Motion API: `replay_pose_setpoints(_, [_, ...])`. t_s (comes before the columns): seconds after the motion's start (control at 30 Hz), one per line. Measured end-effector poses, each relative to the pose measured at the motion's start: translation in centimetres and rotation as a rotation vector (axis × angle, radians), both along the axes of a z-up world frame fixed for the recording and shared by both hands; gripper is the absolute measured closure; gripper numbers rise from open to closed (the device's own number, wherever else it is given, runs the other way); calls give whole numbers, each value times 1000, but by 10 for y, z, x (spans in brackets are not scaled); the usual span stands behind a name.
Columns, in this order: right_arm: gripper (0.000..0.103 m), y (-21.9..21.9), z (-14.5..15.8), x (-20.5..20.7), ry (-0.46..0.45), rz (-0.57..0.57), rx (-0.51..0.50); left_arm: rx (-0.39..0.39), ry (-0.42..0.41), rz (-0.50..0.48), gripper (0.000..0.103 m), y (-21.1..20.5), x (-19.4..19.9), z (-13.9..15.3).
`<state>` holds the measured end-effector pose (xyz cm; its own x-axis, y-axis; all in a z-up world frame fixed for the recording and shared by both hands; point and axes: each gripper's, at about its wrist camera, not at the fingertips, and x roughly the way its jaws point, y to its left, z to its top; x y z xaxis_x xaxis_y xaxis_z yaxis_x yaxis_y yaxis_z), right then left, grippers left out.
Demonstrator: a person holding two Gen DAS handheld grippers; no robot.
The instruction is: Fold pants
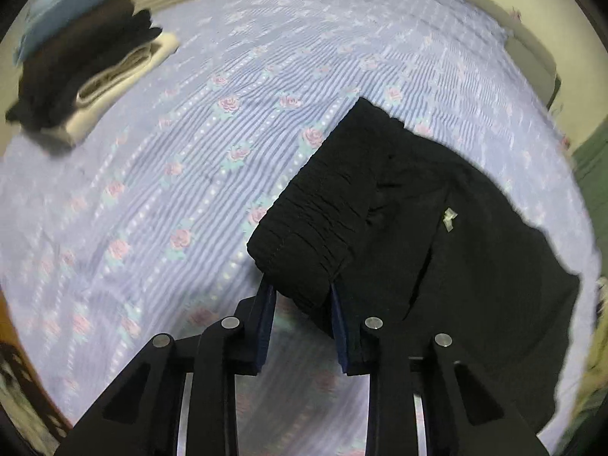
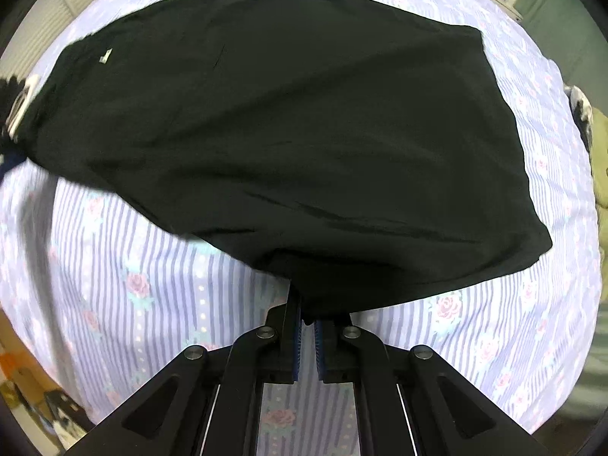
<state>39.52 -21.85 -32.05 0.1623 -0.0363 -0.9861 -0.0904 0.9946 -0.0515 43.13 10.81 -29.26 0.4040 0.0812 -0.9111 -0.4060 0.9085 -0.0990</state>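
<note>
Nearest in the left wrist view, the left gripper (image 1: 302,296) has its fingers (image 1: 266,326) set apart with the gathered elastic waistband (image 1: 304,235) of the black pants (image 1: 437,228) bunched between them. The gap looks wider than the cloth, so I cannot tell whether the pads actually pinch it or only bracket it. Taking the waistband makes sense: it is the thickest, firmest edge, and it gives control of the whole top end of the garment.

In the right wrist view, the right gripper (image 2: 307,319) has its fingers (image 2: 296,342) drawn nearly together on the near edge of the pants (image 2: 285,133), with the fabric draping over the tips. That close pinch suits thin, single-layer cloth, which would slip from a looser hold.

Beyond the grippers, the pants lie spread over the bed (image 1: 152,190), its striped, rose-printed cover showing on all sides of them. A small pale tag (image 1: 449,219) shows on the cloth. Held at two ends, the garment can be lifted or kept taut, probably so that one half can be laid over the other without wrinkling.

Farthest off, toward the bed's far left corner, a stack of folded clothes (image 1: 87,60) sits well apart from the pants, likely the place for finished pieces, kept out of the working area.
</note>
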Motion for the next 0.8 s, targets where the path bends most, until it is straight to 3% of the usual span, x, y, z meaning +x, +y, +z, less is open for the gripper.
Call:
replay_pose_setpoints(0.13, [97, 7, -8, 10, 11, -16, -16, 40, 41, -73, 70, -3, -3, -10])
replay_pose_setpoints(0.27, [97, 10, -3, 10, 11, 8, -21, 181, 76, -125, 38, -14, -6, -5])
replay_pose_setpoints(0.4, [93, 4, -7, 9, 42, -9, 1, 299, 71, -212, 38, -24, -21, 13])
replay_pose_setpoints(0.47, [83, -1, 1, 4, 23, -27, 26, 369, 39, -273, 38, -36, -32, 29])
replay_pose_setpoints(0.5, [72, -5, 7, 1, 3, -30, 35, 383, 23, -303, 38, -42, -37, 37])
replay_pose_setpoints(0.53, [63, -9, 14, -3, -24, -37, 41, 391, 0, -344, 38, -50, -43, 47])
replay_pose_setpoints(0.57, [62, -15, 22, -10, -57, -43, 53, 400, -14, -370, 38, -55, -44, 54])
replay_pose_setpoints(0.8, [62, -70, 69, -28, -225, -196, 136, 339, -126, -517, 37, -103, -38, 100])
